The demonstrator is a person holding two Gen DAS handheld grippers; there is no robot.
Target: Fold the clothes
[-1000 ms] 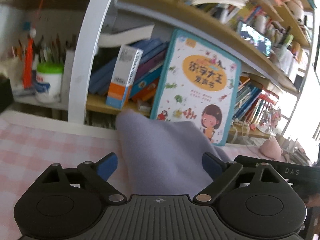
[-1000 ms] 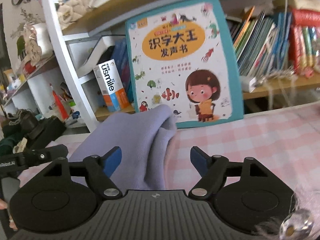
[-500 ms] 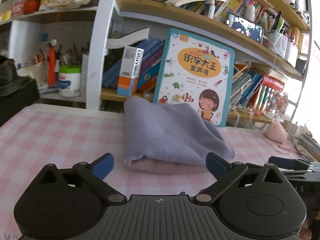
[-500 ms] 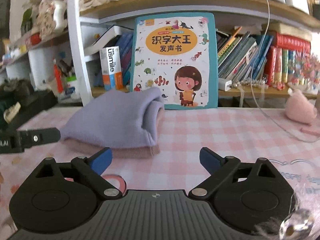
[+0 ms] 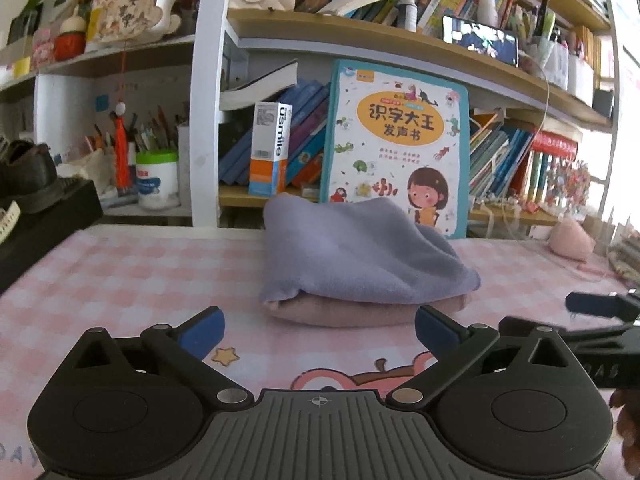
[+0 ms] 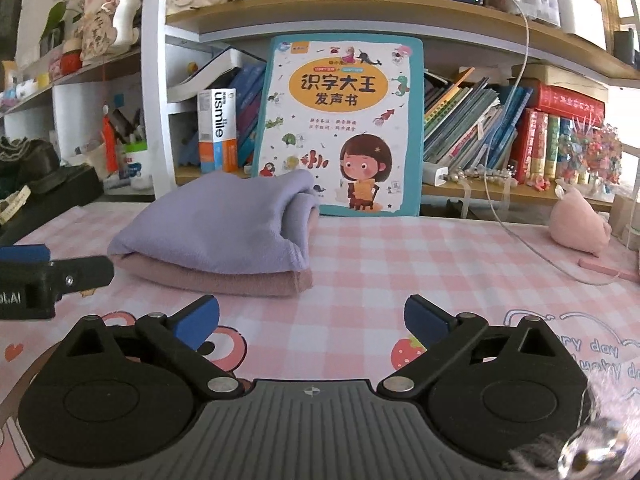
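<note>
Both grippers have drawn back from the lavender garment (image 5: 360, 252), which a second ago filled the space between their fingers and now lies folded on the table (image 5: 120, 272), clear of both. The jaws of each have just been opening, and nothing is between them. The left gripper (image 5: 318, 330) stands released, its blue-padded fingers (image 5: 204, 330) spread wide over the pink checked cloth, the folded pile at its twelve o'clock. The right gripper (image 6: 312, 322) is likewise released, with the pile at about its eleven o'clock.

That lavender garment rests on top of a folded pink garment (image 5: 360, 314), whose edge shows beneath it along the near side. In the right wrist view the lavender piece's rounded fold faces right, toward three o'clock, and the pink layer sticks out slightly below it.

Behind the pile, at twelve o'clock, a teal-bordered children's book (image 6: 340, 128) with a cartoon girl stands upright against the bookshelf (image 6: 360, 8). At the book's nine o'clock stands a white and orange box (image 6: 218, 132). A pink plush toy (image 6: 580, 220) sits on the table at three o'clock in the right wrist view, well apart from the clothes. Each gripper shows at the edge of the other's view.
</note>
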